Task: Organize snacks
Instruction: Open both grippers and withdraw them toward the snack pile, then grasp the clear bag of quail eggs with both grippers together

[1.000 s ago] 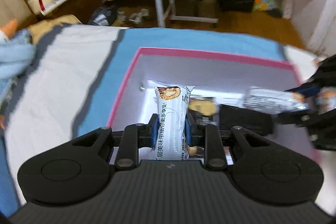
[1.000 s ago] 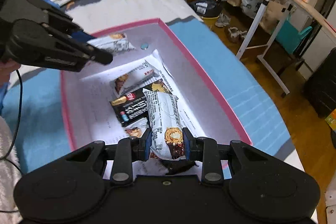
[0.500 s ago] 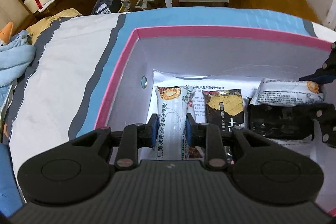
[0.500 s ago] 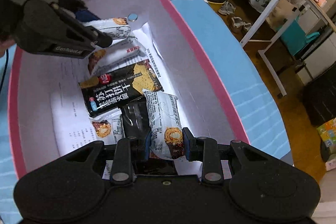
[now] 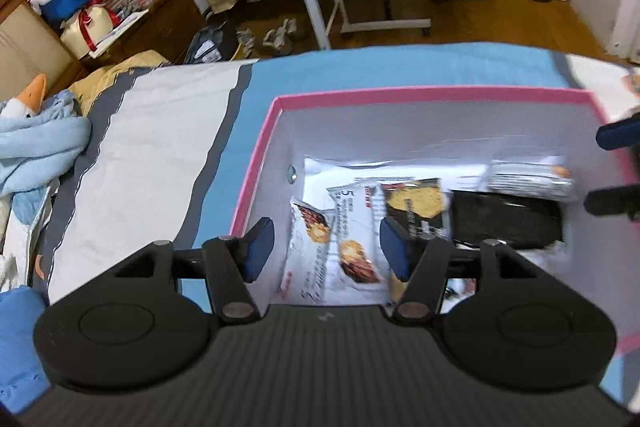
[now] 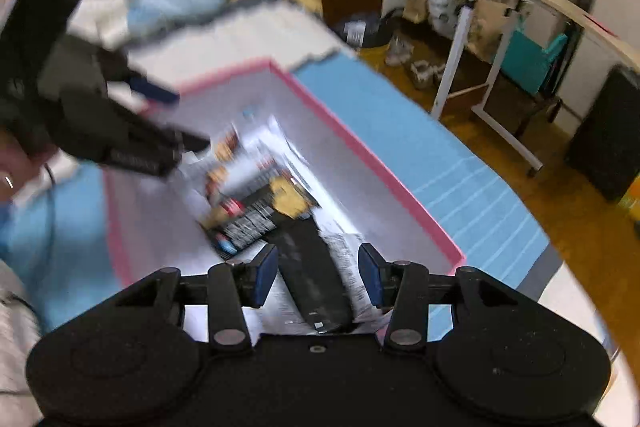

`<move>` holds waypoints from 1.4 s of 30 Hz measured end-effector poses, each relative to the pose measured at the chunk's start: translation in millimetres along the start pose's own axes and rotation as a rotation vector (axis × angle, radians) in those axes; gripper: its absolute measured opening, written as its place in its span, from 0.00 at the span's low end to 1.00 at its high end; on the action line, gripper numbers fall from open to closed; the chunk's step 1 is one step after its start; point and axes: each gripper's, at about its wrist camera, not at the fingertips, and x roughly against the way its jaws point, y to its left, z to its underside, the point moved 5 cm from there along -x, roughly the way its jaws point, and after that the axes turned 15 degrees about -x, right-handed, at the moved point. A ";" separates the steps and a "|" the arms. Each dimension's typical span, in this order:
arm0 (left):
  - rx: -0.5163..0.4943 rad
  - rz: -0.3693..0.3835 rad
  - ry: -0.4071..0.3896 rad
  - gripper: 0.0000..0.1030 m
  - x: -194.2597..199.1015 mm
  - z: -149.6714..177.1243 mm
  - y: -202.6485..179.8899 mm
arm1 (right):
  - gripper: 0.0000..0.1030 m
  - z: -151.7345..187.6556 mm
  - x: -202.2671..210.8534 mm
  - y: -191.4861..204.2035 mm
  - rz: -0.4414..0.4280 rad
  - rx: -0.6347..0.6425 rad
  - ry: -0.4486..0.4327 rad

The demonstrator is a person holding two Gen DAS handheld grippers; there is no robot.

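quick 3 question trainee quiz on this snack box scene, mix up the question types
1. True or false: the left gripper is clamped on a packet.
2. The white snack packet printed with pastries lies: A) on the striped bedspread B) in the pink-rimmed cardboard box C) on the wooden floor.
3. Fill in: the jaws of the right gripper have just been ____, and nothing is pressed between its pads.

Key: 1 false. 2 B. 3 opening.
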 end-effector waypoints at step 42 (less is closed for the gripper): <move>-0.185 0.337 -0.201 0.98 25.5 -113.2 -275.2 | 0.85 190.0 130.2 -174.8 0.214 -0.617 -0.172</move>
